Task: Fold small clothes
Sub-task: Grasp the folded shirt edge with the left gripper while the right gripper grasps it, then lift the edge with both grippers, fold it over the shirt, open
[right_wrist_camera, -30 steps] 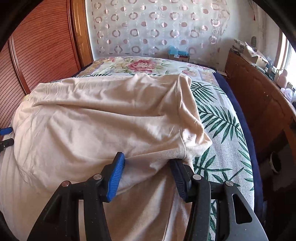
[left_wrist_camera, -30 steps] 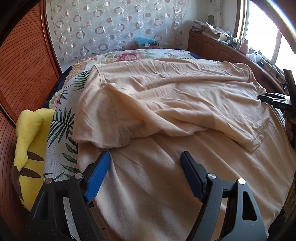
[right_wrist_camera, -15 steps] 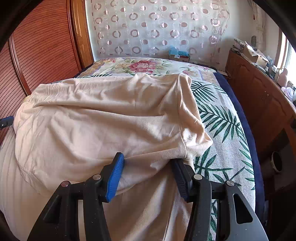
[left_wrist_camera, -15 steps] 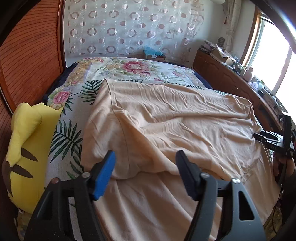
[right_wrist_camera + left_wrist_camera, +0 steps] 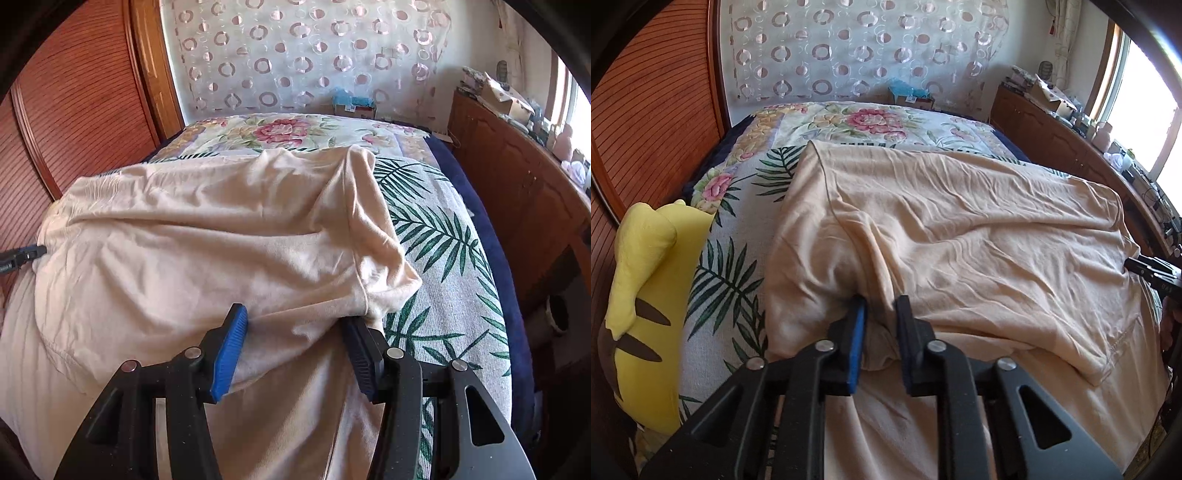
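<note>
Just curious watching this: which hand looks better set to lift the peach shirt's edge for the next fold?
Probably the left gripper: its jaws have just closed on a bunch of the shirt. The right gripper only straddles cloth, jaws apart.

Daylight floods from the blown-out window [image 5: 1137, 122]; sharp centre; fisheye-bent, dark corners; perhaps slight haze.

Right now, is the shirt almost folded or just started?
Just started. One fold looks done: the peach shirt already lies doubled over itself on the bed. In hand: the left gripper has just closed on the folded edge, while the right gripper straddles the other end, fingers apart. The sleeves still stick out, so more folds remain.
</note>
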Available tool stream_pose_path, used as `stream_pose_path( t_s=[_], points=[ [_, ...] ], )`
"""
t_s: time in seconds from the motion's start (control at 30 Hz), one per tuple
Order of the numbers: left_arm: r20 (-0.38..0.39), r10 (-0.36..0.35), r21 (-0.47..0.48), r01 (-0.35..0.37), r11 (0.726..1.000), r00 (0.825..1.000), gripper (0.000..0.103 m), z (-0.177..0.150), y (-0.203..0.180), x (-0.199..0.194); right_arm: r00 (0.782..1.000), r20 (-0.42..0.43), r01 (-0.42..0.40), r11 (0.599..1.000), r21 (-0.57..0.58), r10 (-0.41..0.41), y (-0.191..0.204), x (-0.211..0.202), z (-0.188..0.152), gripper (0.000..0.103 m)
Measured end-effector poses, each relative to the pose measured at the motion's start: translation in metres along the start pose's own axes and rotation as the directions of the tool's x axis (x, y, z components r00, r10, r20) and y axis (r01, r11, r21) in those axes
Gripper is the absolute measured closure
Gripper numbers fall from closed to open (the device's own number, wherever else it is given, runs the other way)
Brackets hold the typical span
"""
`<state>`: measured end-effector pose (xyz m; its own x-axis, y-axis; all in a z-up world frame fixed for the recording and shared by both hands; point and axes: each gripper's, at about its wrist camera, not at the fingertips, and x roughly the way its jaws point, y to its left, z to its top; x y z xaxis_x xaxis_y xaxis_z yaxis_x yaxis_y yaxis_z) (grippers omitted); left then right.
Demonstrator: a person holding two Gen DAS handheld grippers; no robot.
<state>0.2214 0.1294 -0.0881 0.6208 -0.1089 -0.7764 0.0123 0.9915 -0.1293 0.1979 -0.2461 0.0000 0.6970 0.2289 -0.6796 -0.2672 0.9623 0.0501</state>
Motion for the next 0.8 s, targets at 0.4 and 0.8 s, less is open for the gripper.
stream_pose_path(
  t_s=[0.4, 0.8],
  points=[
    [0.153, 0.002, 0.022, -0.006, 1.000, 0.988, 0.097, 0.003, 0.002, -0.054, 0.991, 0.133, 0.001, 1.000, -0.021, 0.001, 0.004, -0.028, 0.008, 0.100],
    [0.236, -0.041, 0.035, 0.033, 0.999, 0.971, 0.098, -0.023, 0.006, -0.127, 0.963, 0.262, -0.049, 0.996, -0.068, 0.065, 0.009, -0.130, -0.028, 0.101]
  ],
)
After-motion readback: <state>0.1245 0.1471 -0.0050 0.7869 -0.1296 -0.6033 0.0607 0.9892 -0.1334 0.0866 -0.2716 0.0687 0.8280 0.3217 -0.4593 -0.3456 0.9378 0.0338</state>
